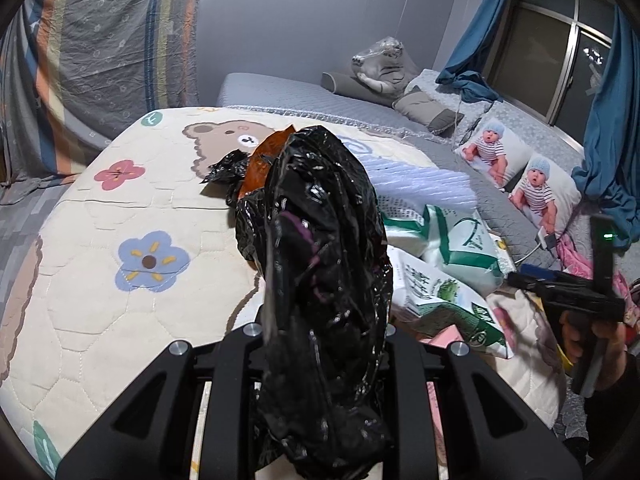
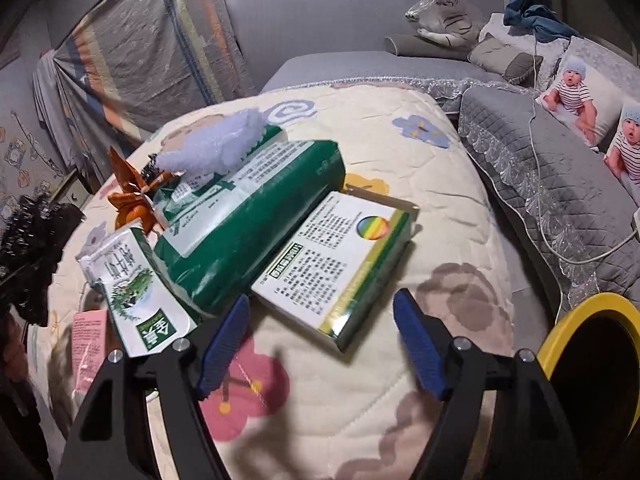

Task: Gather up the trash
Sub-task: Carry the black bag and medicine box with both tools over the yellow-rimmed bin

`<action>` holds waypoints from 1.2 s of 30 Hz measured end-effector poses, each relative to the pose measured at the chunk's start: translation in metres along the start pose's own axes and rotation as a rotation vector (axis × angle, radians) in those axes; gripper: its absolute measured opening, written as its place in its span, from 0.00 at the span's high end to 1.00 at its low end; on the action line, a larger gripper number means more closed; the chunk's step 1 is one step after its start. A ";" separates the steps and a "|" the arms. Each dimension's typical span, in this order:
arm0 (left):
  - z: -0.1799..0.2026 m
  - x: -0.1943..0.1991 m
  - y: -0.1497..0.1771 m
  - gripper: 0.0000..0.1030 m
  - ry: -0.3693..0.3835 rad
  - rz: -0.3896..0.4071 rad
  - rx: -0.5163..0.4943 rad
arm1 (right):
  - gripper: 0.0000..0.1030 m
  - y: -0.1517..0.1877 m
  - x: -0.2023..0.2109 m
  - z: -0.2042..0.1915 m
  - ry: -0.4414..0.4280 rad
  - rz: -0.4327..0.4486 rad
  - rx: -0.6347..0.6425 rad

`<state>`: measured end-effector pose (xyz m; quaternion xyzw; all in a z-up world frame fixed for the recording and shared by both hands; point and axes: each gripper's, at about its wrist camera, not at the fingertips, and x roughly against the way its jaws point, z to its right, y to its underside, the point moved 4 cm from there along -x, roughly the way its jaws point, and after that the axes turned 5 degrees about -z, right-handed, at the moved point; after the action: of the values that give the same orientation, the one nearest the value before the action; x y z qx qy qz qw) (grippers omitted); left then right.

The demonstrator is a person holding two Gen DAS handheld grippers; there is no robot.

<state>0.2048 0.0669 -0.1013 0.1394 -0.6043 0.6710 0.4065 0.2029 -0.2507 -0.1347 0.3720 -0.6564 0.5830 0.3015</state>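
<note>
My left gripper (image 1: 320, 364) is shut on a crumpled black plastic bag (image 1: 320, 264) that fills the middle of the left wrist view; its fingertips are hidden by the bag. An orange wrapper (image 1: 262, 164) sticks out behind it. The bag also shows in the right wrist view (image 2: 32, 256) at the left edge. My right gripper (image 2: 320, 340) is open and empty, its blue pads just short of a white and green box (image 2: 336, 264) on the quilt. A large green packet (image 2: 248, 216), a small green and white packet (image 2: 132, 288) and a pink wrapper (image 2: 88, 344) lie left of it.
A yellow-rimmed bin (image 2: 592, 364) stands at the lower right beside the quilted bed (image 2: 380, 400). A grey sofa (image 2: 540, 184) with baby-print cushions (image 2: 576, 88) and a white cable lies to the right. A toy tiger (image 2: 444, 16) sits at the back.
</note>
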 end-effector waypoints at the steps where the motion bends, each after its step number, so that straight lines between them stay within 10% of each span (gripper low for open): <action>1: 0.000 0.000 0.000 0.81 0.001 0.001 -0.002 | 0.36 -0.002 -0.008 0.000 0.010 -0.017 -0.006; 19: -0.002 -0.014 -0.004 0.81 0.018 -0.013 0.005 | 0.19 -0.073 -0.077 0.013 0.115 -0.064 -0.026; 36: -0.001 -0.011 -0.007 0.81 0.003 -0.012 -0.002 | 0.23 -0.117 -0.116 0.026 0.224 -0.032 0.035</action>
<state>0.2173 0.0635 -0.1047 0.1416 -0.6034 0.6684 0.4112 0.3651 -0.2653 -0.1711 0.3199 -0.6025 0.6274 0.3757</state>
